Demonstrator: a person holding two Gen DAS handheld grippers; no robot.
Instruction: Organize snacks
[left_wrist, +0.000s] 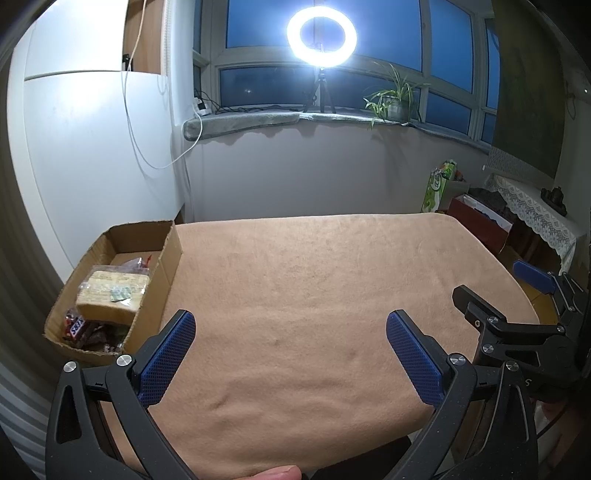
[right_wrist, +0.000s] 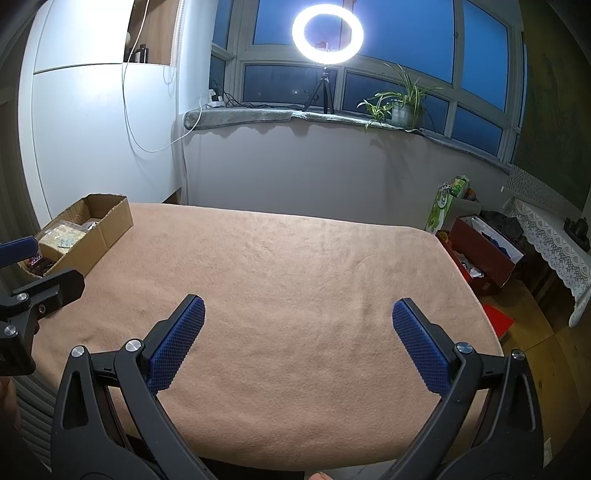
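Apparently complete: all visible snacks (left_wrist: 107, 299) lie inside the cardboard box (left_wrist: 168, 275).
Beside the box, the cloth-covered table (left_wrist: 314, 280) carries nothing; left gripper (left_wrist: 291, 350) and right gripper (right_wrist: 299, 339) both spread wide, holding nothing.

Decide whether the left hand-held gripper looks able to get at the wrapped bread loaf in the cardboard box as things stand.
Probably yes. The left hand-held gripper is open and empty, the cardboard box beside it has no lid, and the wrapped bread loaf lies on top of the other snacks with nothing covering it.
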